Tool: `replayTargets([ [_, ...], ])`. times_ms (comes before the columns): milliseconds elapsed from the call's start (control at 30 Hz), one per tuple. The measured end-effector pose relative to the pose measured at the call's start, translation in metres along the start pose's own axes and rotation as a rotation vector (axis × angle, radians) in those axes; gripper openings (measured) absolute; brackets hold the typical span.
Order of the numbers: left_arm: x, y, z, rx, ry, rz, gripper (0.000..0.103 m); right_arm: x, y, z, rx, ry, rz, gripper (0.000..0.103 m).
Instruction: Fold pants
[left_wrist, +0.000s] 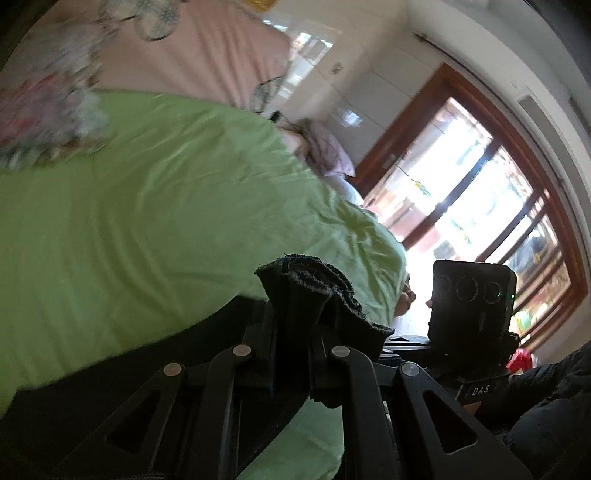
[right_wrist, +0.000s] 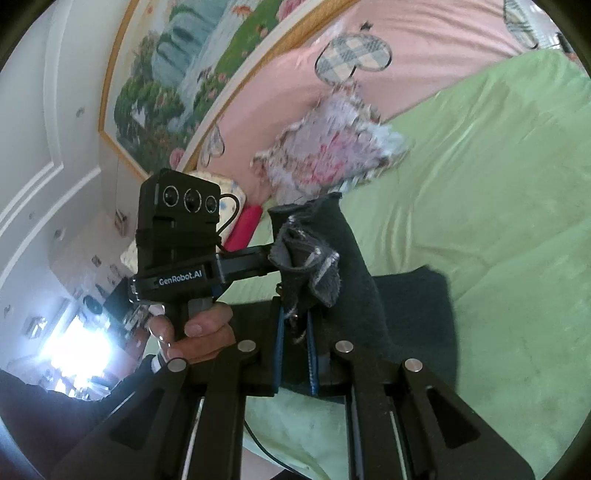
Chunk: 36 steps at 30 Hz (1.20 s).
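Observation:
Dark pants (left_wrist: 325, 295) with frayed hems are held up above a green bedsheet (left_wrist: 147, 206). My left gripper (left_wrist: 295, 321) is shut on a bunched hem of the pants. My right gripper (right_wrist: 295, 317) is shut on another frayed hem of the pants (right_wrist: 343, 251), which hang down to a dark fold (right_wrist: 413, 317) on the sheet (right_wrist: 480, 184). The left gripper's body (right_wrist: 177, 236) shows in the right wrist view, and the right gripper's body (left_wrist: 469, 302) shows in the left wrist view, close beside each other.
A floral pillow (right_wrist: 328, 147) lies on the bed near a pink headboard (right_wrist: 295, 62). A large window with a brown frame (left_wrist: 461, 177) is beyond the bed's edge. A pink object (right_wrist: 245, 225) lies by the pillow.

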<state>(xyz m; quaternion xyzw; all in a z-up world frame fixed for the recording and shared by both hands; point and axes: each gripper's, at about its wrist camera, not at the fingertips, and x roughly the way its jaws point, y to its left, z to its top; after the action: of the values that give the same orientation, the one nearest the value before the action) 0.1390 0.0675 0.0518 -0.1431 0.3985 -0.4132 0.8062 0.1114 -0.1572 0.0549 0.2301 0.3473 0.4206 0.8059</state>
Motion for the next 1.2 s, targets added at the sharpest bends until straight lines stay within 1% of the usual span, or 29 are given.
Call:
replayTargets([
  [167,-0.006,0.032,-0.028,-0.081,-0.002,0.046,0.011,0.037,-0.002,-0.012,-0.005,0.084,0.001,0.012],
  [333,-0.008,0.051,-0.047,-0.128,0.001,0.073,0.011,0.064,-0.009,-0.025,0.005,0.160,-0.003,0.012],
  [633,-0.010,0.065,-0.067,-0.169,-0.010,0.118,0.011,0.082,-0.010,-0.029,-0.003,0.219,-0.022,0.013],
  [733,-0.011,0.067,-0.071,-0.195,-0.012,0.122,0.012,0.087,-0.010,-0.031,-0.015,0.239,-0.032,0.013],
  [800,-0.013,0.070,-0.075,-0.211,-0.011,0.144,0.015,0.089,-0.008,-0.033,-0.028,0.250,-0.042,0.013],
  [900,-0.019,0.070,-0.080,-0.220,-0.018,0.195,0.016,0.093,-0.005,-0.035,-0.052,0.268,-0.058,0.015],
  [967,-0.025,0.068,-0.086,-0.225,-0.026,0.229,0.016,0.095,-0.002,-0.037,-0.067,0.283,-0.059,0.020],
  [1033,-0.031,0.068,-0.090,-0.230,-0.034,0.252,0.017,0.098,0.002,-0.039,-0.082,0.295,-0.058,0.028],
  [1067,-0.036,0.068,-0.094,-0.237,-0.040,0.266,0.019,0.099,0.004,-0.040,-0.091,0.297,-0.056,0.030],
  [1100,-0.039,0.068,-0.097,-0.248,-0.048,0.277,0.023,0.099,0.007,-0.041,-0.101,0.300,-0.055,0.036],
  [1133,-0.044,0.069,-0.100,-0.261,-0.057,0.288,0.025,0.101,0.010,-0.042,-0.115,0.306,-0.049,0.041],
  [1200,-0.056,0.070,-0.107,-0.284,-0.079,0.304,0.027,0.103,0.016,-0.044,-0.131,0.312,-0.046,0.045],
])
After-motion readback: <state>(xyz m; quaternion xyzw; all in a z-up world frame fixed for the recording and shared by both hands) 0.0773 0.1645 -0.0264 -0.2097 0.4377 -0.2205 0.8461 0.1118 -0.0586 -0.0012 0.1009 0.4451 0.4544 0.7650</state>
